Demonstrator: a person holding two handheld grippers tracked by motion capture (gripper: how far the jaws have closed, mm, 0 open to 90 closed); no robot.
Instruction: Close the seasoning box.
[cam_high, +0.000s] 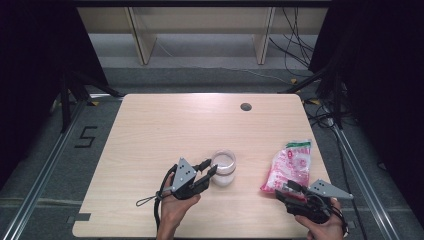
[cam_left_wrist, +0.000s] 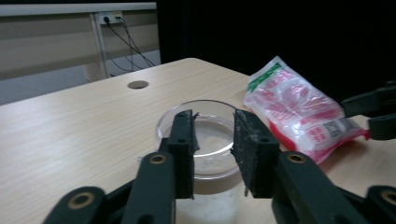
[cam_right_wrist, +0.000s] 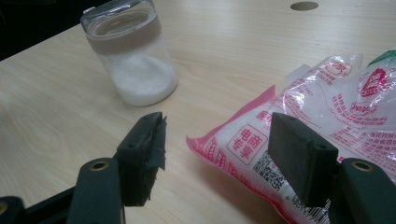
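Observation:
A clear glass jar (cam_high: 223, 168) holding white granules stands near the middle of the front half of the table; the right gripper view shows a beige band under its rim (cam_right_wrist: 130, 60). My left gripper (cam_high: 209, 171) is open, its jaws level with the jar's near rim (cam_left_wrist: 205, 140) and a narrow gap between them. A pink and white plastic bag (cam_high: 291, 166) of white crystals lies flat at the right. My right gripper (cam_high: 291, 188) is open wide at the bag's near corner (cam_right_wrist: 243, 140), which lies between its jaws without being gripped.
A round cable hole (cam_high: 245, 106) sits near the table's far edge. The bag lies close to the right edge of the table (cam_high: 320, 165). Wooden furniture legs and floor cables stand beyond the table.

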